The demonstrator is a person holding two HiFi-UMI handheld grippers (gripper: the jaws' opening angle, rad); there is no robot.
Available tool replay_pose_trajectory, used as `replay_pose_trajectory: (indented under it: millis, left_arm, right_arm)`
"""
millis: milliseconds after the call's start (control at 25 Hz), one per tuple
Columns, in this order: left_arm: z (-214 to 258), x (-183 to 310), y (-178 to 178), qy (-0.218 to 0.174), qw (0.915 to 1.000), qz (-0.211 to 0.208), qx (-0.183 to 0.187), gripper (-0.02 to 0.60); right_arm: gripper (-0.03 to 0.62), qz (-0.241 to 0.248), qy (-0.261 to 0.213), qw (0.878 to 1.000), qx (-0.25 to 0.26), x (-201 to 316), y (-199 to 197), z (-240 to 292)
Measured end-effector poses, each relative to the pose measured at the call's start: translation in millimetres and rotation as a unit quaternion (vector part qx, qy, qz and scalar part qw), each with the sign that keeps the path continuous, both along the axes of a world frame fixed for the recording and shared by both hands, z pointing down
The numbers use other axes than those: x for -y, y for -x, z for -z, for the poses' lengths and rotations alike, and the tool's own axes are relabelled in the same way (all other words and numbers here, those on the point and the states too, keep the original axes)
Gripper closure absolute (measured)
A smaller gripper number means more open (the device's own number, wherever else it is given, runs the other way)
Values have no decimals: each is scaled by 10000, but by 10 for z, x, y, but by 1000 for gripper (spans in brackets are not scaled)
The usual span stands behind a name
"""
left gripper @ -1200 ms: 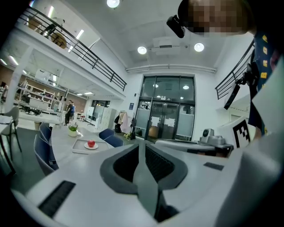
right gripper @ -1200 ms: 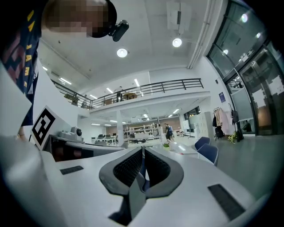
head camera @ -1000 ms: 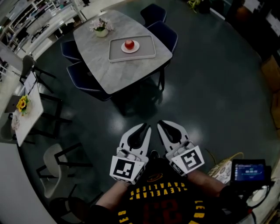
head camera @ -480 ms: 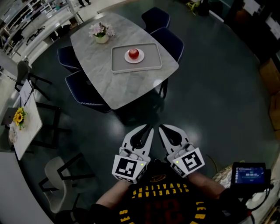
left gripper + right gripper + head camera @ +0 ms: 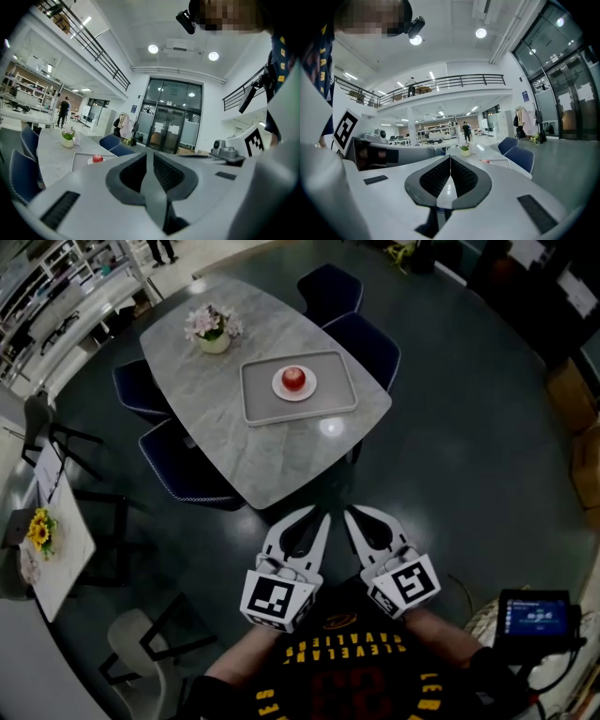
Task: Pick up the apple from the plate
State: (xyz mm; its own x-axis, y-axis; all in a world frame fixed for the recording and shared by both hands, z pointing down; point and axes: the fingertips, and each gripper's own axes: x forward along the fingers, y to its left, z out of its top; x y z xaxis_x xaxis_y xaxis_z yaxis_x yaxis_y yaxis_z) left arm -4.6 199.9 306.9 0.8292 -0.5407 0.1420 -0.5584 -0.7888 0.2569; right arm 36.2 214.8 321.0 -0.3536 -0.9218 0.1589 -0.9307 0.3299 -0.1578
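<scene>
You hold both tongs low and close to your body, side by side, tips pointing forward toward the table. The left gripper has its jaws pressed together with nothing between them, and the right gripper is closed and empty too. Each carries a cube with a black-and-white square marker.

The apple sits on a small white plate in a grey tray on the pale stone-look table, well apart from both tongs. A pot of flowers stands near the table's far end, and dark blue chairs ring it on a dark glossy floor.

Yellow lettering on your dark shirt, upside down here, looks like "CLEVELAND" over a red "23".
</scene>
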Motion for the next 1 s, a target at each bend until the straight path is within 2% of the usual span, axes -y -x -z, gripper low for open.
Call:
replay_pose_trajectory:
  millis: [440,640,720,1000]
  left_arm:
    - [-12,477,17,24,9996,-296,33,532]
    - [22,693,40,-34,9997,-197,105,532]
    - [-25,857,-32,-149,9997,-154,91,532]
    - [-82,1418,-142,-102,9995,183,245,532]
  right_arm:
    - [588,-206,98,9996,166,507,-16,-13]
    - [588,-120,106,9996,247,716,3,-1]
    - [588,-53,102,9995,309,900,-67,-45]
    - [588,308,107,9985,440,1521,-164,-108]
